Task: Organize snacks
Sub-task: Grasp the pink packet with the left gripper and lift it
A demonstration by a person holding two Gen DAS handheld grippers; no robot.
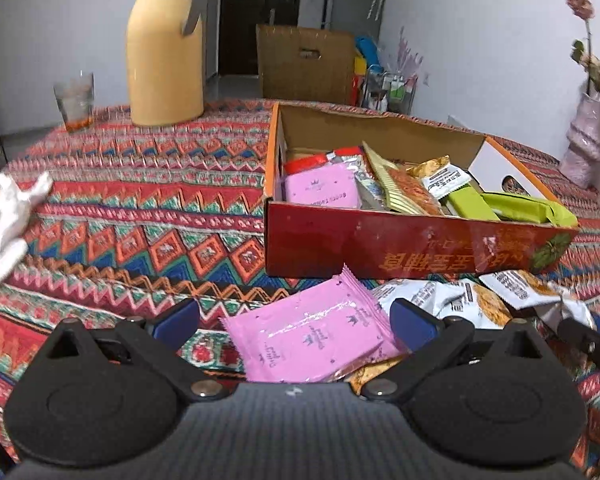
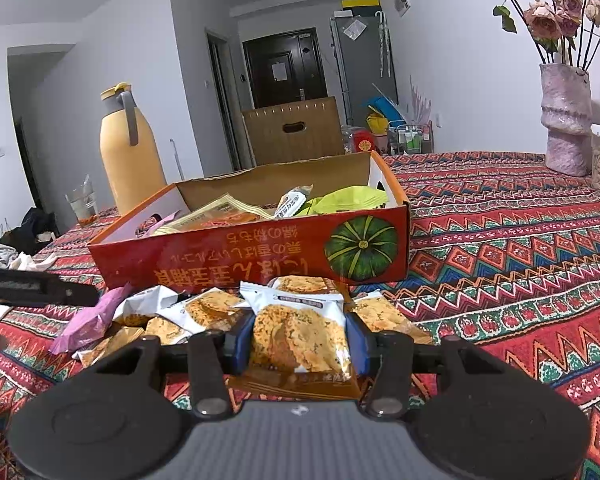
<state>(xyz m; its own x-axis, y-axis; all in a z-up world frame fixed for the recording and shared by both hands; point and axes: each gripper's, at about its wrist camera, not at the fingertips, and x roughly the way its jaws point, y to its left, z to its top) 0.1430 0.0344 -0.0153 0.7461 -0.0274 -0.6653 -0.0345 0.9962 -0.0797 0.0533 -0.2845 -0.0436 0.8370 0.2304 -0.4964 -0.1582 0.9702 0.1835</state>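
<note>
Right gripper (image 2: 299, 342) is clamped on a white cracker packet (image 2: 300, 332): both blue pads press its side edges, and the packet stands upright between them, its print of round biscuits facing the camera. That packet sits at the near edge of a loose heap of similar cracker packets (image 2: 204, 308) lying on the patterned tablecloth (image 2: 520, 264), just in front of the red cardboard box (image 2: 260, 256). Left gripper (image 1: 296, 316) has its jaws spread wide and grips nothing; a pink packet (image 1: 308, 336) lies flat on the cloth between its fingers, touching neither pad as far as the left wrist view shows. Beside the pink packet, toward the right, lie more white packets (image 1: 472, 300), and the tip of the other gripper shows at the right edge of that view. Red box is open-topped and already holds snacks: a second pink packet (image 1: 322, 190) at its left end, a red packet (image 1: 306, 164) behind it, a striped yellow-orange packet (image 1: 404, 190) in the middle, and green packets (image 1: 516, 208) at the right end. Behind the box on the table stand a yellow thermos jug (image 1: 166, 52) and a drinking glass (image 1: 75, 100); a pink vase (image 2: 566, 120) with dried roses stands to the right. A white-gloved hand (image 1: 4, 216) shows, blurred, at the left edge of the left wrist view.
</note>
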